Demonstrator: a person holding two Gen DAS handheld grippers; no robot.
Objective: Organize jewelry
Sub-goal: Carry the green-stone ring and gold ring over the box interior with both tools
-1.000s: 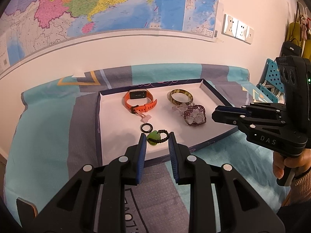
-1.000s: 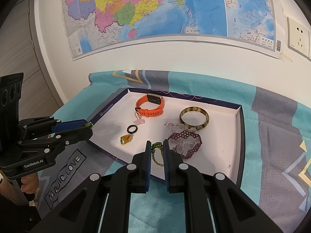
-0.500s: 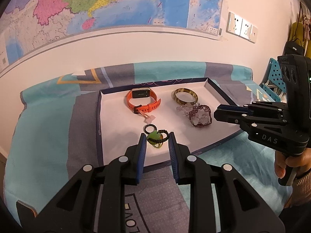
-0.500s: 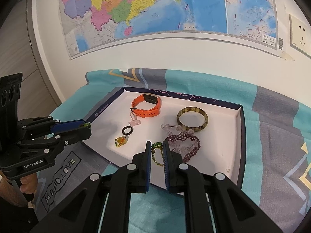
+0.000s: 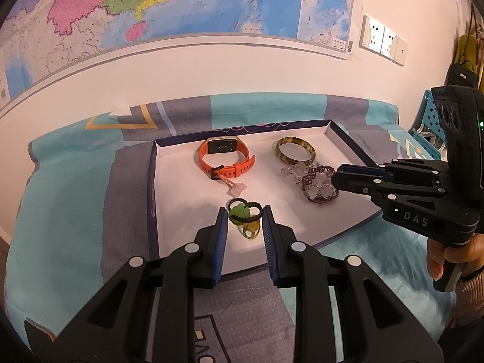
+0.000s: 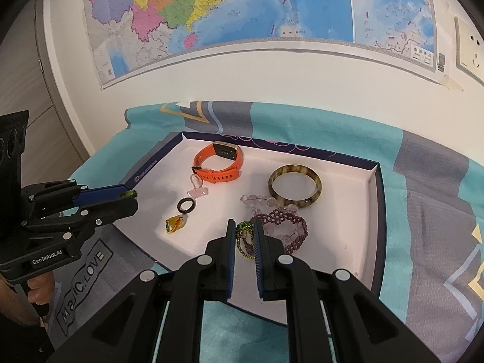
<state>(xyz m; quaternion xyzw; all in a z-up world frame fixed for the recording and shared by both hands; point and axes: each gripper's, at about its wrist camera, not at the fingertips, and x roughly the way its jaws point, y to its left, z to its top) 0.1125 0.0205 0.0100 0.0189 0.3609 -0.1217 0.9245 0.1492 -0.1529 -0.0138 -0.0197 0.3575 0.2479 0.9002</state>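
A shallow white tray [image 5: 181,211] with a dark blue rim lies on the cloth. My left gripper [image 5: 245,220] hangs over its near edge, shut on a green pendant [image 5: 239,211] with a dark beaded cord. An amber pendant [image 6: 177,224] and a black ring [image 6: 186,205] lie on the tray just beyond. My right gripper [image 6: 244,230] is shut on a green beaded strand [image 6: 243,239], close above a purple beaded bracelet [image 6: 281,227]. An orange watch [image 6: 217,163], a brown bangle [image 6: 295,187] and clear beads [image 6: 258,201] lie further back.
A teal and grey cloth [image 6: 423,181] covers the table, which stands against a wall with a map [image 6: 242,6]. Wall sockets [image 5: 382,40] and a blue perforated crate [image 5: 426,127] are at the right. A hand [image 5: 438,260] holds the right gripper's grip.
Both grippers keep their grips and barely move. The views have drifted slightly, and the amber pendant now shows below the green one in the left wrist view.
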